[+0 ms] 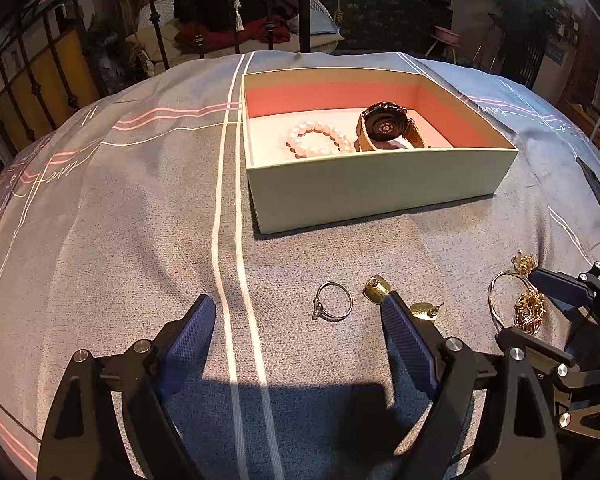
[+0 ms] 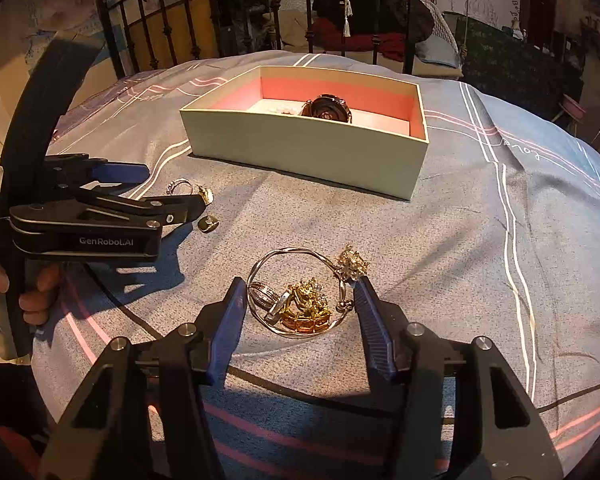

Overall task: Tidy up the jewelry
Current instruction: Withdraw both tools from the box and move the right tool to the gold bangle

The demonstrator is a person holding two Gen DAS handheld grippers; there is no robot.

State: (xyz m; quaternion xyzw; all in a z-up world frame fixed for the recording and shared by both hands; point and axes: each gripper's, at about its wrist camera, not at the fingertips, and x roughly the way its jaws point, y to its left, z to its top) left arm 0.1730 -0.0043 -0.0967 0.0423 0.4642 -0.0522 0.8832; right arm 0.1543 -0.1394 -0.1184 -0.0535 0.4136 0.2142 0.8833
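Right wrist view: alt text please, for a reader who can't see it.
The right gripper, jaws open, straddles a gold bangle piled with gold ornaments on a grey bedspread. Behind sits an open box holding a watch.

Both grippers, left gripper (image 1: 298, 312) and right gripper (image 2: 302, 292), had black angular frames with silver round screws and ribbed dark-blue fingers (image 2: 230, 312). White "GenRobot.AI" lettering (image 2: 106, 241) marked one body. Bare-skinned fingers of the left hand (image 2: 36, 288) showed.
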